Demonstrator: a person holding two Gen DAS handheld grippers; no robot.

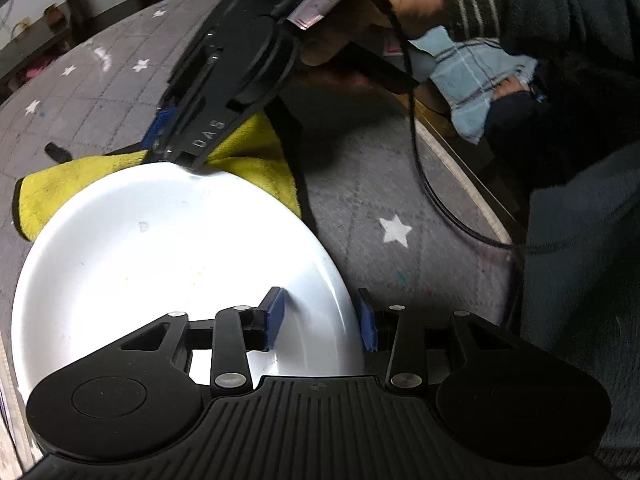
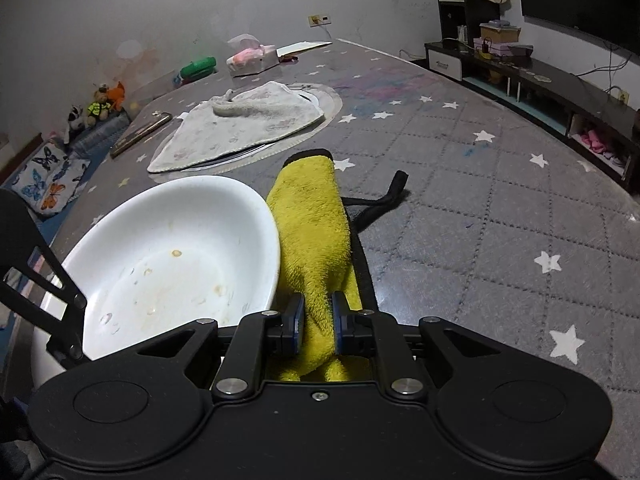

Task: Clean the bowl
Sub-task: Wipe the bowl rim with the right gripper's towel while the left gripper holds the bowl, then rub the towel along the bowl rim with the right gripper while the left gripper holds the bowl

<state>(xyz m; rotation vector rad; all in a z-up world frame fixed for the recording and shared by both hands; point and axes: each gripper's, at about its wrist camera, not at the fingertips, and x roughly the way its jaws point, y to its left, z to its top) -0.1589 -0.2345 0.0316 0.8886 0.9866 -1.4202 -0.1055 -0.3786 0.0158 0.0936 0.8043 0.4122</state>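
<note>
We see white bowl [image 2: 172, 256] on grey star-print quilted mat [image 2: 500, 208], dried food specks inside. Left gripper [image 1: 322, 322] straddles bowl rim: one blue pad inside, one outside, visible gap on both sides, so jaws apart and not pressing. Right gripper [image 2: 316, 324] clamped on yellow cloth [image 2: 316, 220], pads squeezing bunched fold. We note cloth lies just beside bowl, touching its outer wall. Behind bowl: grey towel [image 2: 248, 128] draped over flat tray. Person's hand [image 1: 404, 4] grips right tool's handle.
</note>
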